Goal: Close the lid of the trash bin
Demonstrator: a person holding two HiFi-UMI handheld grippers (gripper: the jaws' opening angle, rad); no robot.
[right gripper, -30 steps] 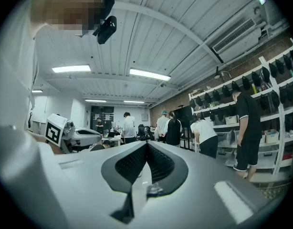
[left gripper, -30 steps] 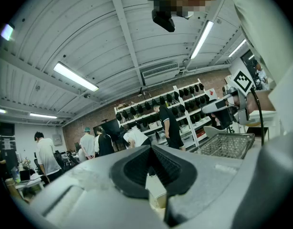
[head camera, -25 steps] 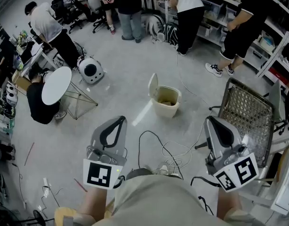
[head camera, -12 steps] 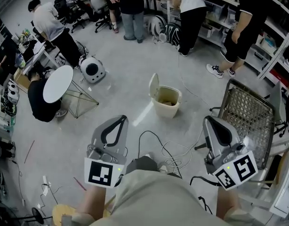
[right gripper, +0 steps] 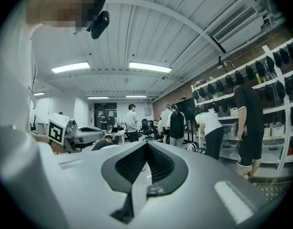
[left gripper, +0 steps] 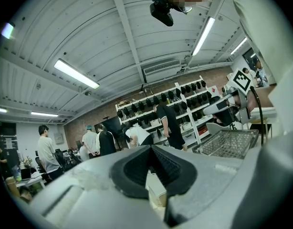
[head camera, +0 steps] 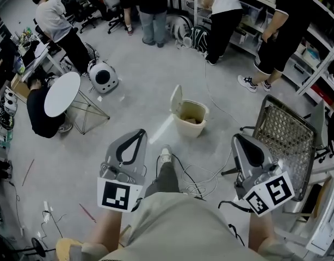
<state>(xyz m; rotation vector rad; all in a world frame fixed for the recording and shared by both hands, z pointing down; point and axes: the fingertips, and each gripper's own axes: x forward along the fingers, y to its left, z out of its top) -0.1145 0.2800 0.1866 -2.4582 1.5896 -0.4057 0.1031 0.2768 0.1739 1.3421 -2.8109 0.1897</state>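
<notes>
A cream trash bin [head camera: 190, 118] stands on the grey floor ahead of me, its lid [head camera: 177, 98] tipped up on the left side and something brown inside. My left gripper [head camera: 138, 132] is held low at the left, well short of the bin, its jaws closed tip to tip on nothing. My right gripper [head camera: 239, 140] is at the right, also short of the bin, shut and empty. In the left gripper view the left gripper [left gripper: 149, 147] points toward shelves and people. In the right gripper view the right gripper [right gripper: 146, 144] does the same.
White cables [head camera: 195, 179] lie coiled on the floor between me and the bin. A metal mesh chair [head camera: 286, 135] stands at the right, a round white table [head camera: 62, 94] at the left. Several people stand by shelves at the back. My shoe [head camera: 165, 155] is forward.
My leg has stepped forward into view between the grippers, and the view has shifted slightly. Both grippers stay shut and held at about the same spots.
</notes>
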